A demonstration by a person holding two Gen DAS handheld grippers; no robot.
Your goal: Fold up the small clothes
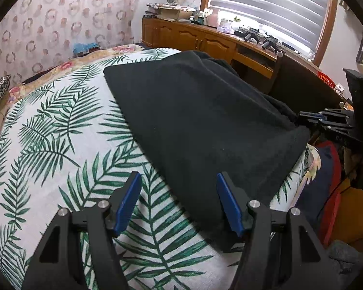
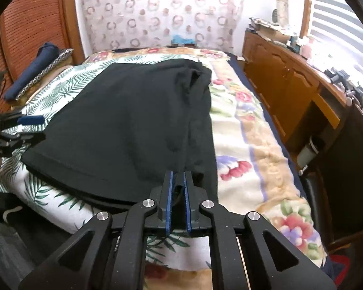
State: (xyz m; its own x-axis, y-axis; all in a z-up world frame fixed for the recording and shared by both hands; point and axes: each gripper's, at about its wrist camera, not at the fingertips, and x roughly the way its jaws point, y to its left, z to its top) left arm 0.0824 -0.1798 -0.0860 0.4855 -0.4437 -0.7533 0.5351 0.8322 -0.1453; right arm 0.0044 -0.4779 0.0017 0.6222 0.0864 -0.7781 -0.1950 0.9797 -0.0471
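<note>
On the leaf-print sheet point(image 1: 60, 125) one black garment point(image 1: 200, 120) is spread; its edge is pinched by the right gripper point(image 2: 178, 176); the left gripper point(image 1: 179, 181) is held wide, empty.

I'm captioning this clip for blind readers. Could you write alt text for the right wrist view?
The right gripper is shut on a near edge of a black garment spread on a bed with a palm-leaf sheet and a floral blanket. The left gripper, open, shows at the left edge; wooden cabinets stand right.
</note>
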